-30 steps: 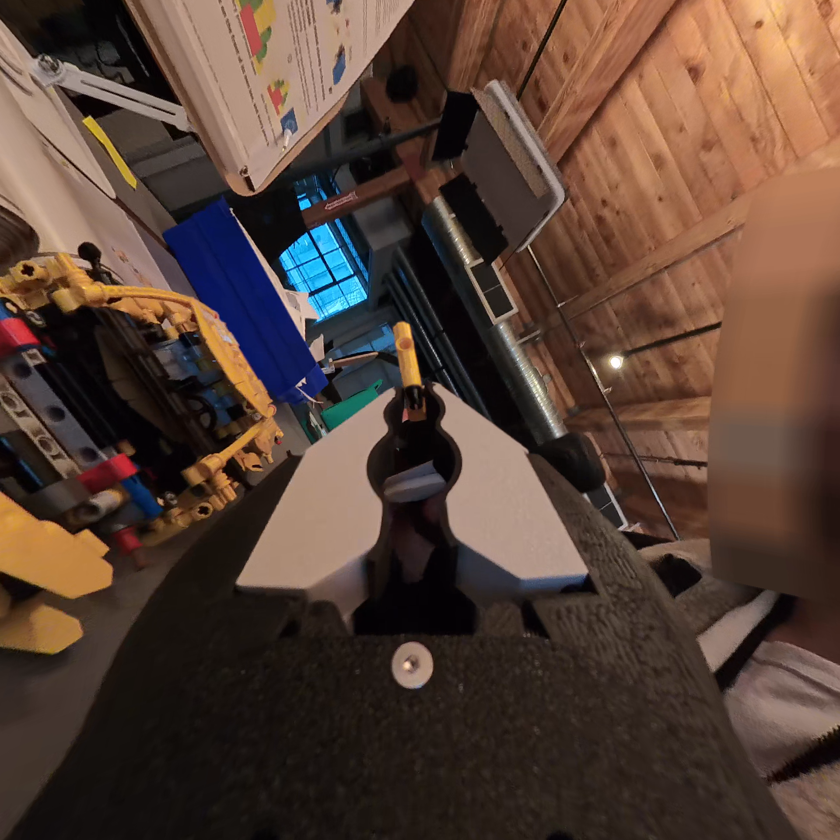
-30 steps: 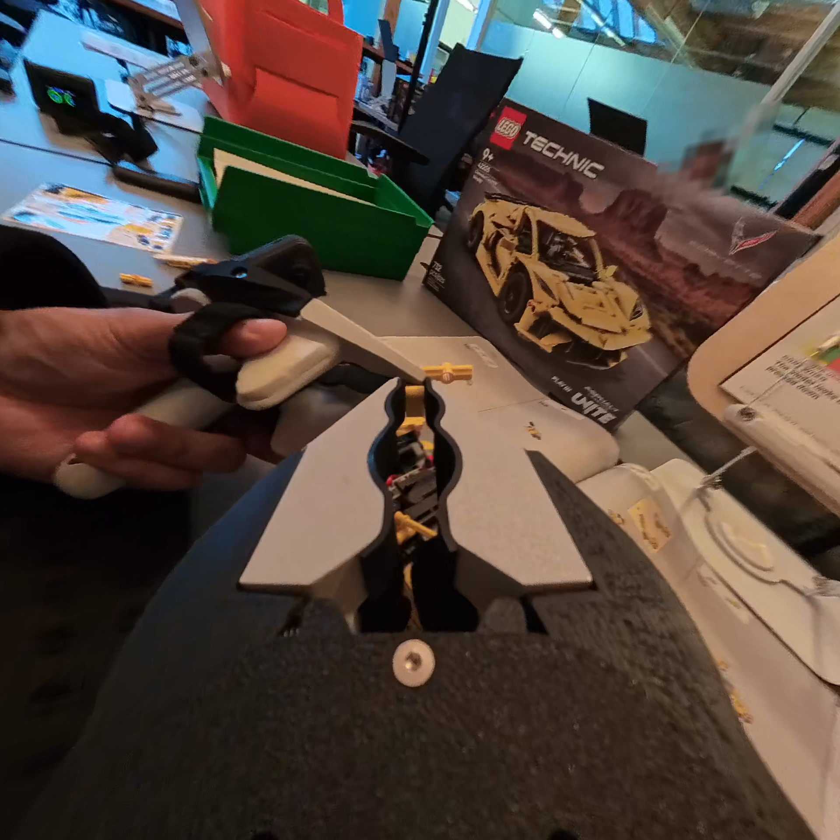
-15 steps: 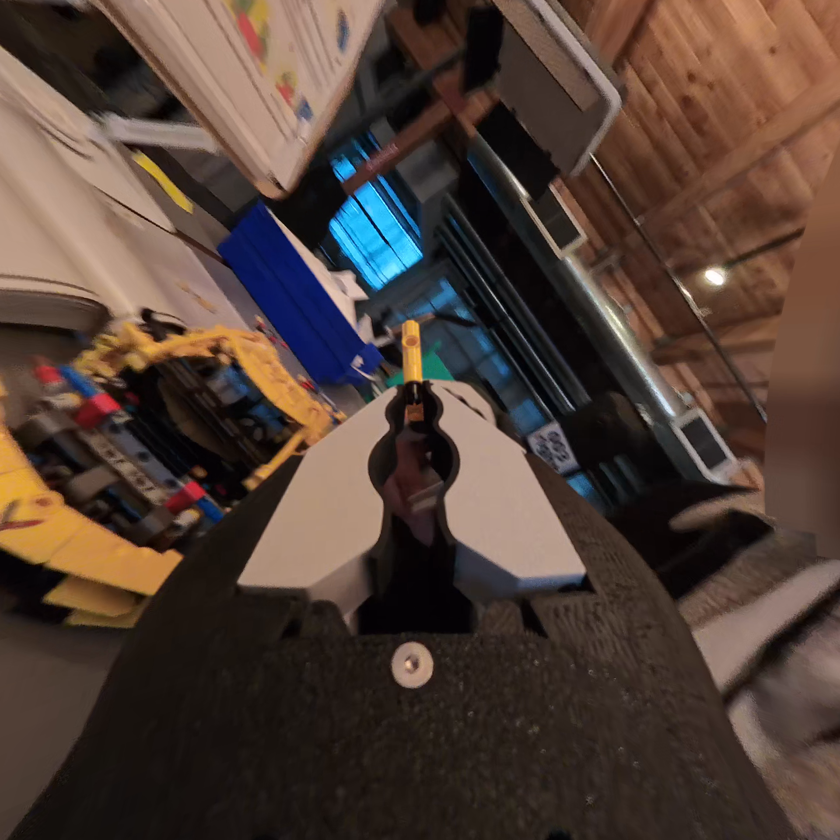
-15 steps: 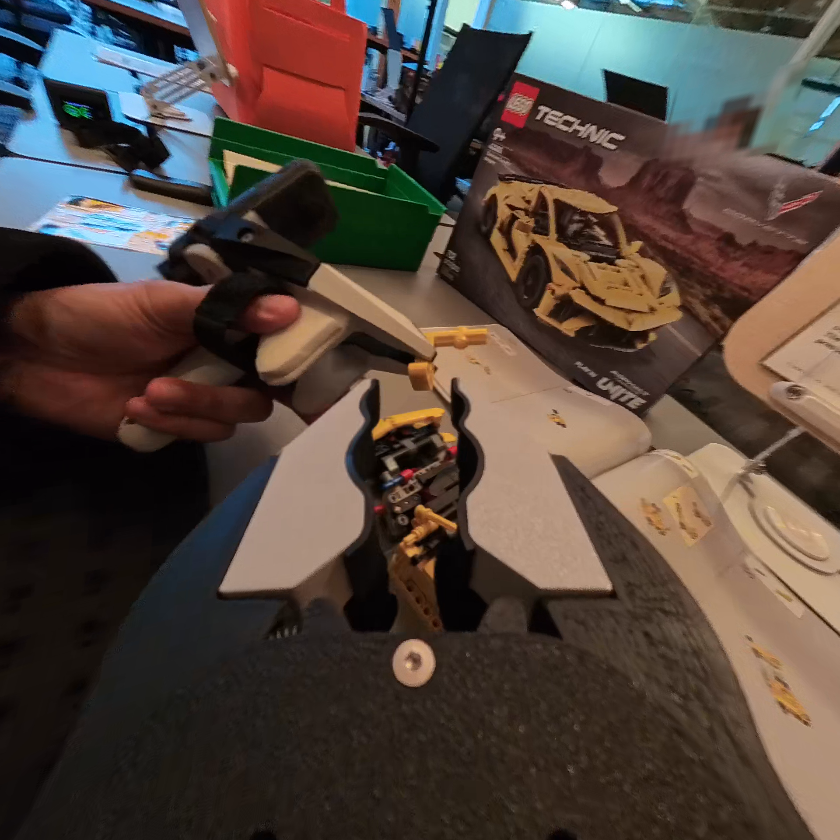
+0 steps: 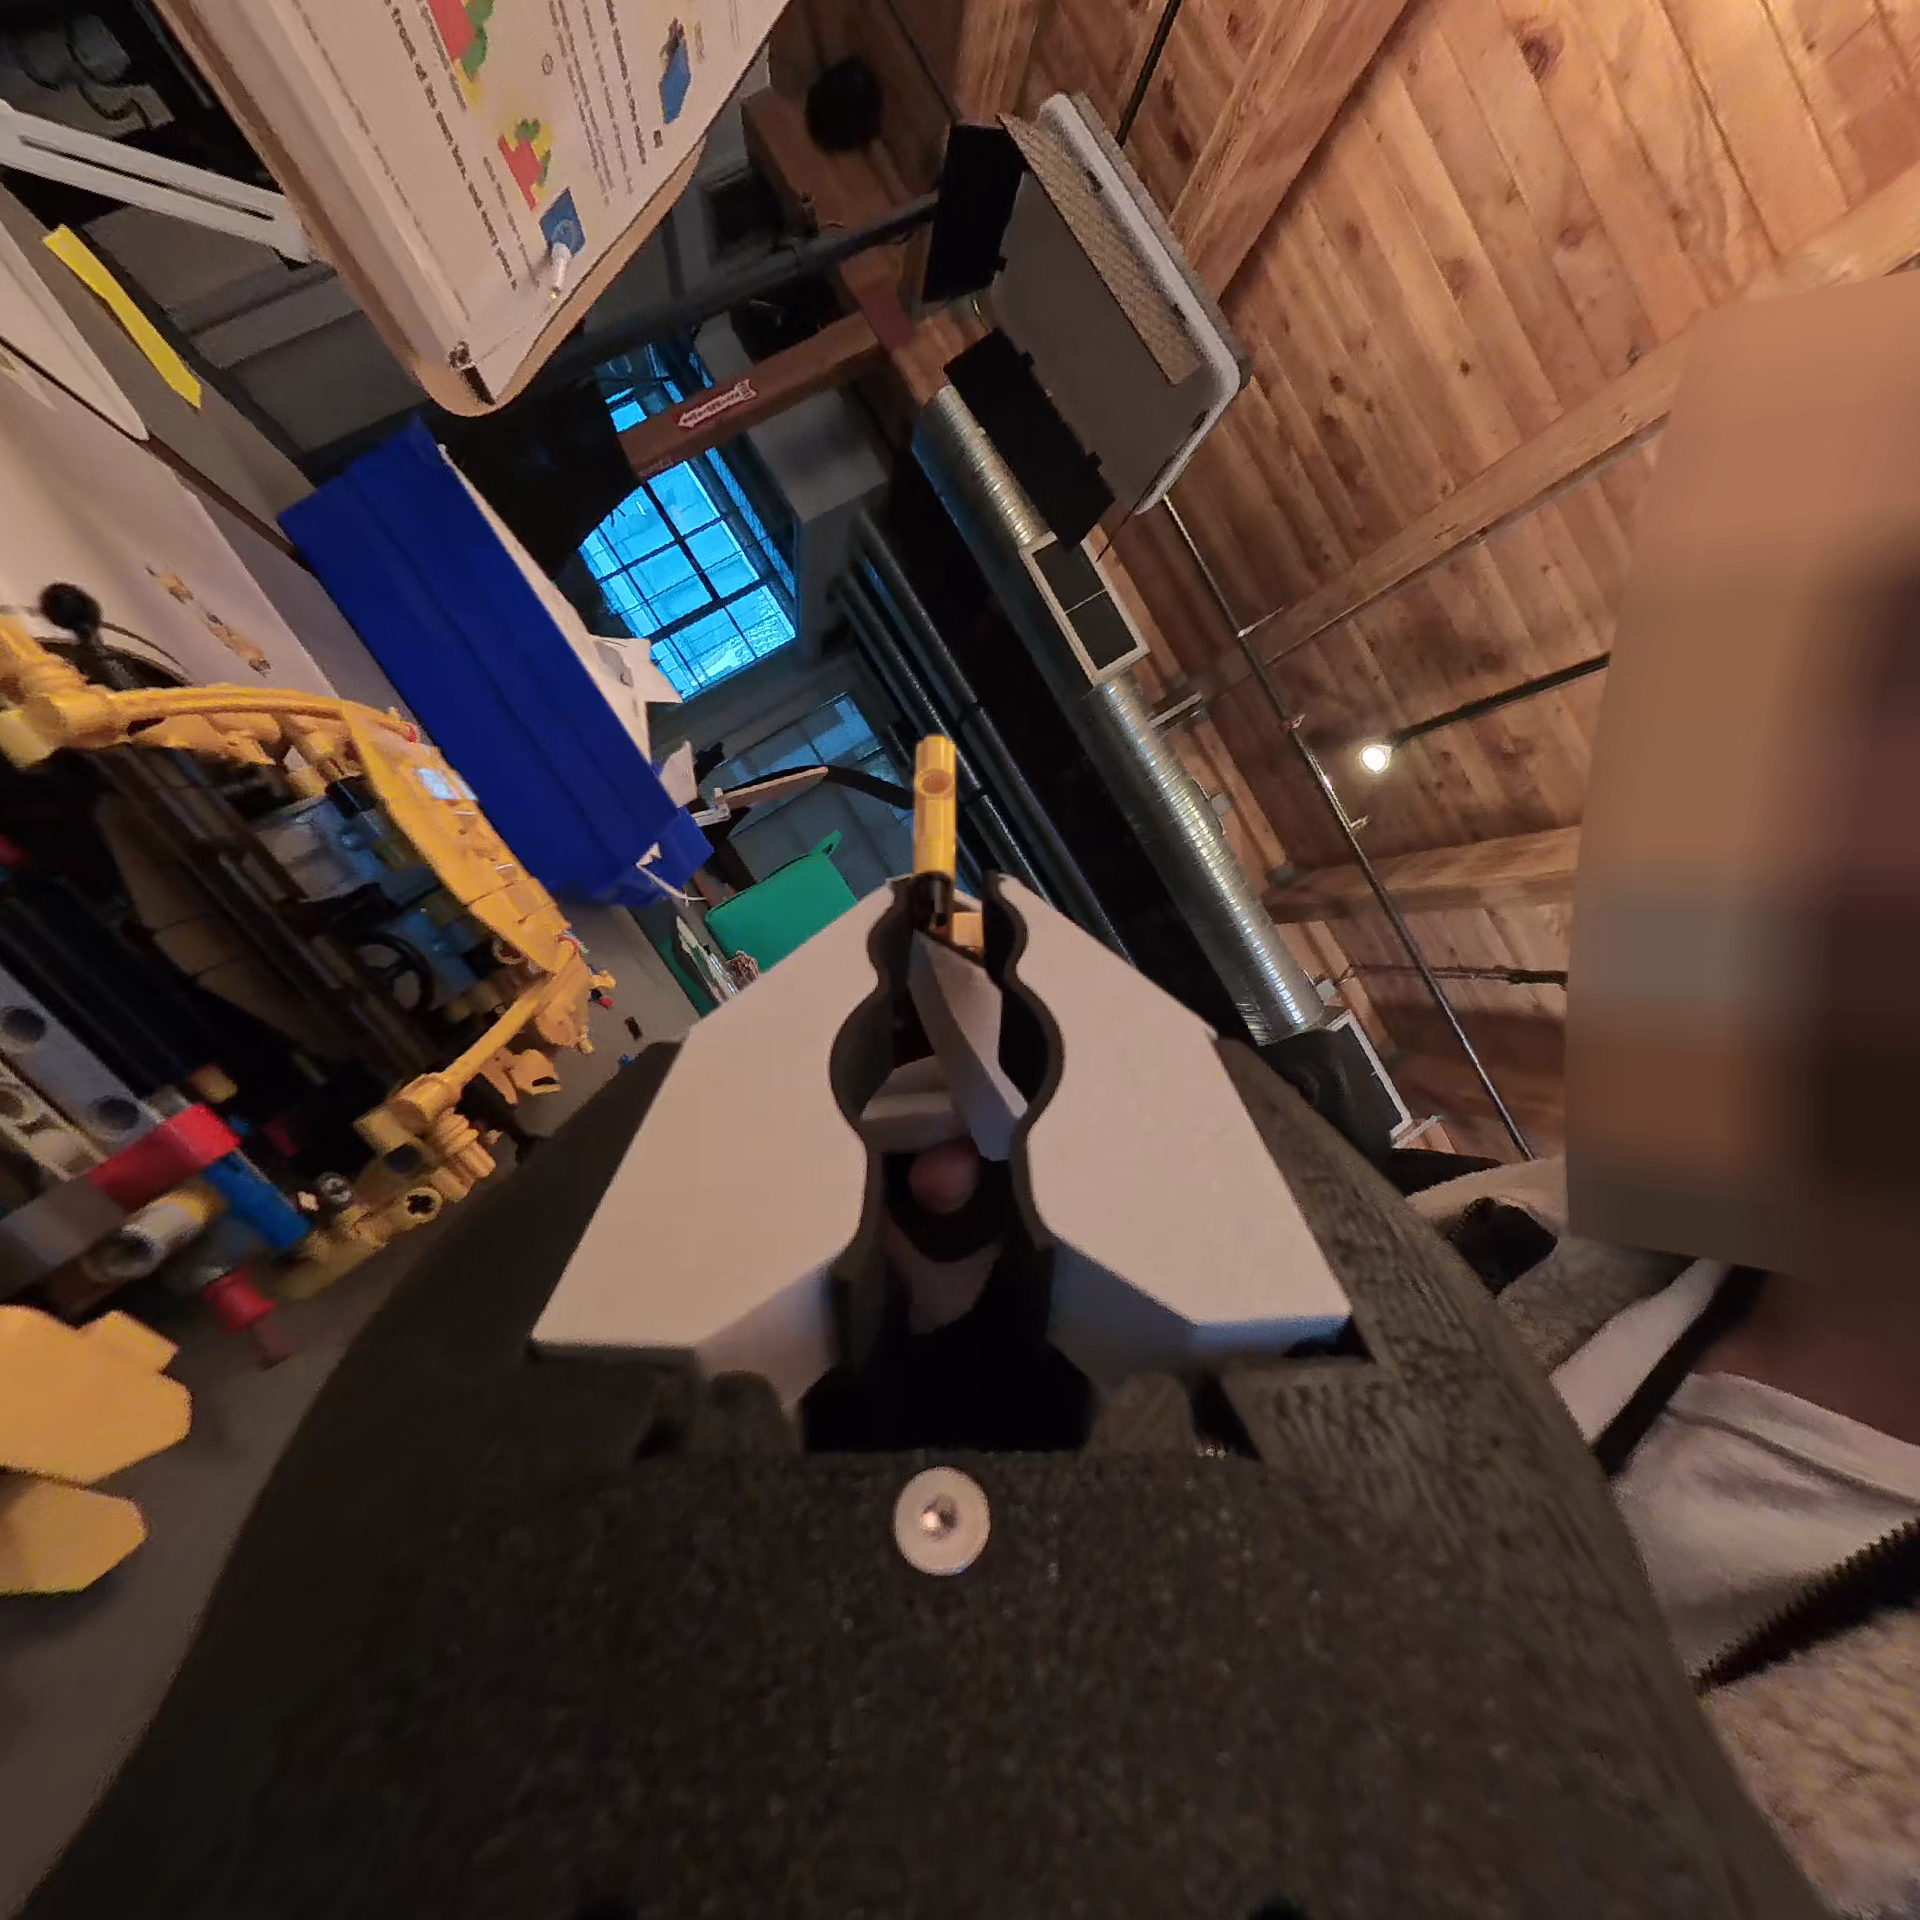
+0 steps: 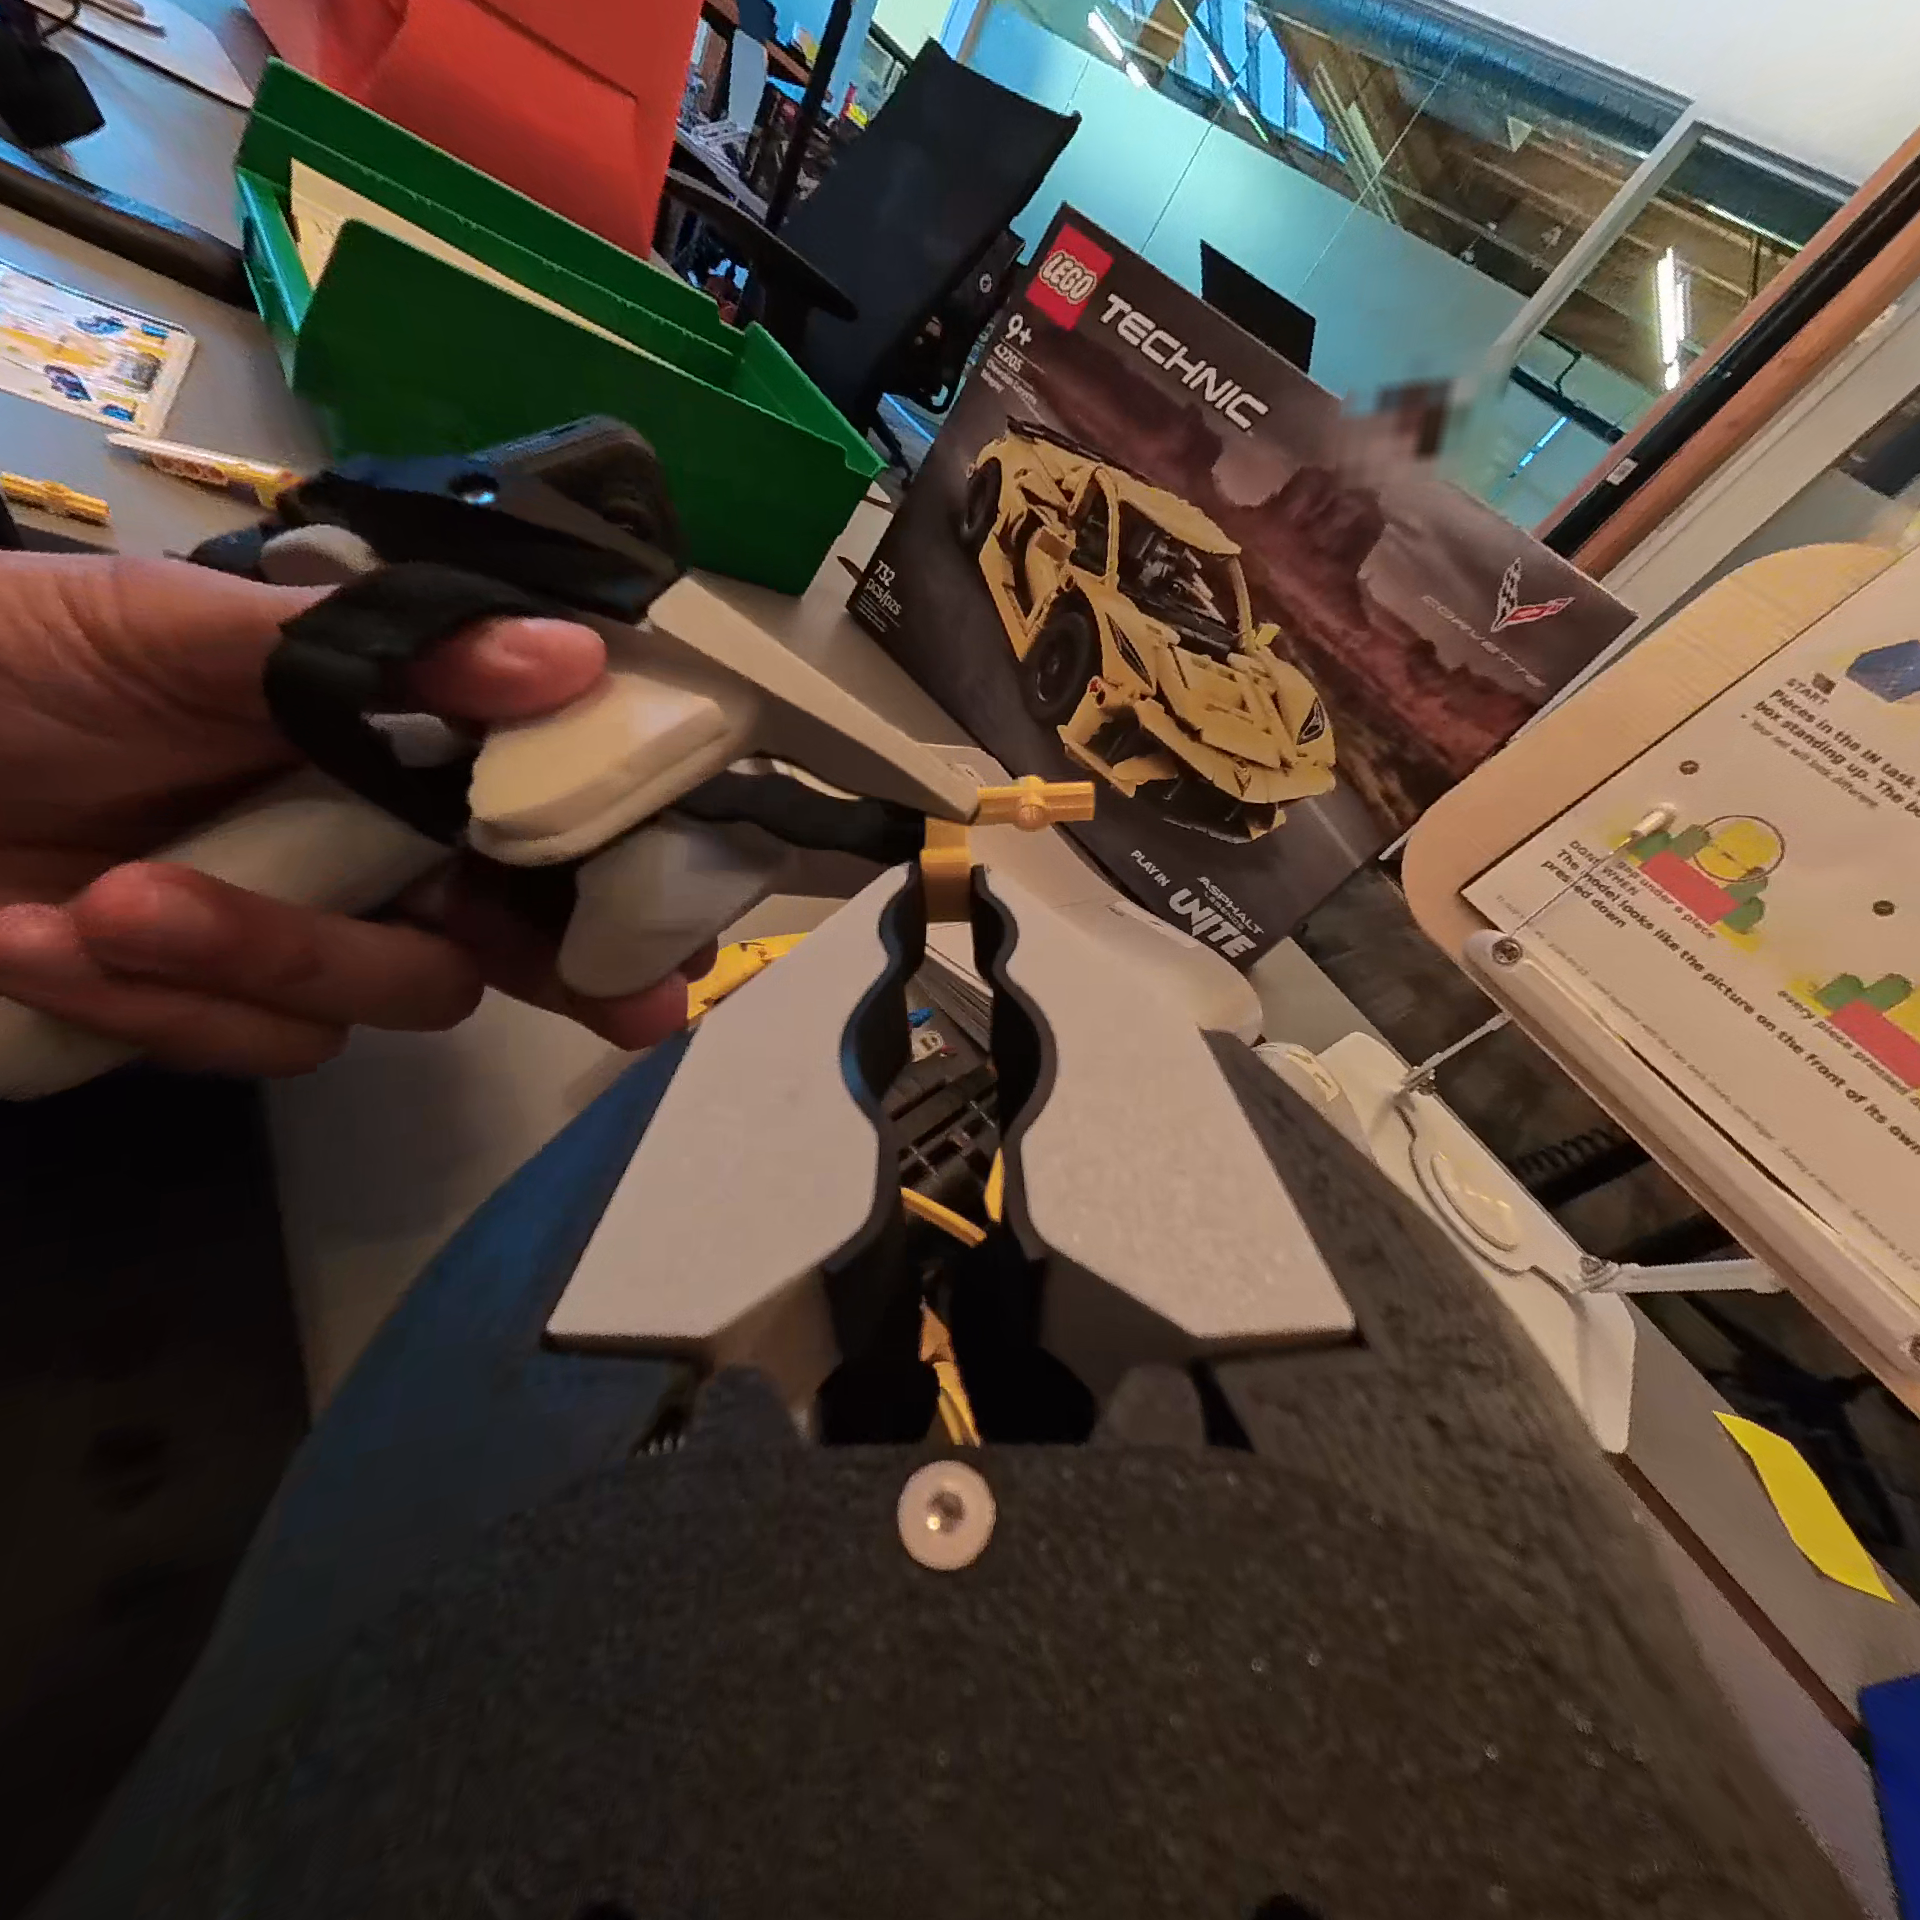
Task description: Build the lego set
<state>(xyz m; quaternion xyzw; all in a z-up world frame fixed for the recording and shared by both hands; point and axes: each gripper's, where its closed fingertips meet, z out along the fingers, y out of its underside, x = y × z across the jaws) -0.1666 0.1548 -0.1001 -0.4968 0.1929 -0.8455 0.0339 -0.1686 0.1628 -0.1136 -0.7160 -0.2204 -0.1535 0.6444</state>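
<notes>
The left tongs (image 6: 961, 802) clench a yellow rod (image 6: 1034, 803) and the right tongs (image 6: 948, 896) a small yellow connector (image 6: 945, 868), touching in mid-air above the counter (image 6: 436, 1101); both look light, stiff, slippery, best pinched by their ends.

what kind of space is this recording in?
Likely a shared office or workshop in a loft-style building: grey desks with an office chair behind, glass partitions, and a timber plank ceiling with exposed metal ducting. Lego set box on the desk.
</notes>
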